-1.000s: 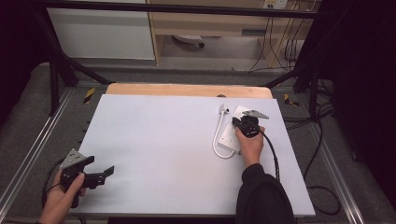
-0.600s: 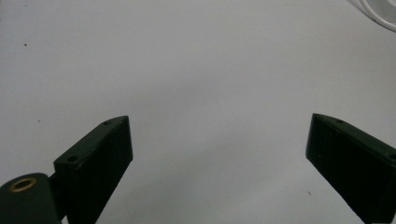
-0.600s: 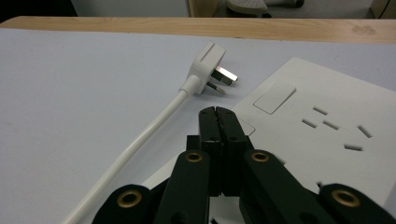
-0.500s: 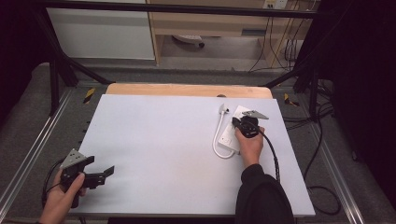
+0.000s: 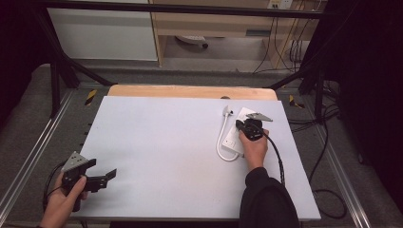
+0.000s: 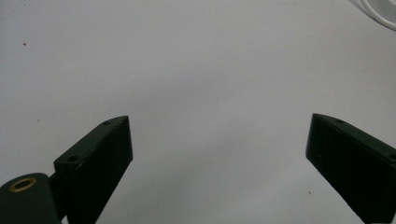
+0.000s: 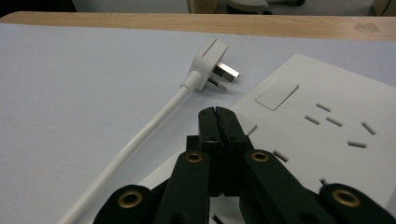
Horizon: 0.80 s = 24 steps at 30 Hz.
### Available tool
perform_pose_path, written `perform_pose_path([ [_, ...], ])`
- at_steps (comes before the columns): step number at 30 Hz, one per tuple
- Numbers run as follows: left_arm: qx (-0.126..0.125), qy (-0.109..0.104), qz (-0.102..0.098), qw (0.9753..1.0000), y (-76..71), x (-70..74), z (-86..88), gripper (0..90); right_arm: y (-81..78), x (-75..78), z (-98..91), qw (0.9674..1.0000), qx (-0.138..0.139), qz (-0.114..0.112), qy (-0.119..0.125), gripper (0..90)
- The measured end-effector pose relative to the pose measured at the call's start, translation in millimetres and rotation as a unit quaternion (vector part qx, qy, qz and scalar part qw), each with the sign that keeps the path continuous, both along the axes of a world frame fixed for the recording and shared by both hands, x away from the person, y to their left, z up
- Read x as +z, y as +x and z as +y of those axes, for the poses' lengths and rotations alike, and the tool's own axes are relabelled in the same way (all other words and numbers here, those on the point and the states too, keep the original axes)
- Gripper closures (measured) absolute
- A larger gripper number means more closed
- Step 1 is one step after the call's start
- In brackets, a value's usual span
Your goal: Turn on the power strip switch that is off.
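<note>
Right gripper (image 7: 219, 112) has its jaws pressed fully together with nothing between them, tips resting on or just over the near edge of the white power strip (image 7: 327, 116), right at one of its rocker switches (image 7: 245, 125), so this looks like a switch press. Strip lies at the right side of the white table (image 5: 166, 142), its cable (image 7: 144, 135) looping round to the plug (image 7: 208, 63), which lies loose on the table just beside the strip's far corner, pins exposed, not in any socket. Risks: strip is light and unanchored, so an off-centre push probably slides or tips it instead of flipping the switch; closed tips could skid off the rocker onto the socket holes; a shifting strip may drag the cable and swing the plug. Left gripper (image 5: 102, 178) rests spread wide and empty at the near left edge, well apart, so nothing braces the strip
</note>
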<state>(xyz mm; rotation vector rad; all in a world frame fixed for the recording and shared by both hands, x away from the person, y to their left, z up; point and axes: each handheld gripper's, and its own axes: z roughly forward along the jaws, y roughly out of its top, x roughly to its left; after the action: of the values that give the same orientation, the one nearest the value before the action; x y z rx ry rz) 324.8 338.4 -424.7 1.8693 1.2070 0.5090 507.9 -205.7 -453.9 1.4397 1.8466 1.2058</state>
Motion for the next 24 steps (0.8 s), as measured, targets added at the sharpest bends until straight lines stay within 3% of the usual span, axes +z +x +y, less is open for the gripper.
perform_pose_path([
  [24, 0.000, -0.001, 0.000, 1.0000, 0.0, 0.0, 0.4, 7.3, 2.2, 6.0, 0.1, 1.0000, 0.005, 0.008, -0.004, 88.6],
])
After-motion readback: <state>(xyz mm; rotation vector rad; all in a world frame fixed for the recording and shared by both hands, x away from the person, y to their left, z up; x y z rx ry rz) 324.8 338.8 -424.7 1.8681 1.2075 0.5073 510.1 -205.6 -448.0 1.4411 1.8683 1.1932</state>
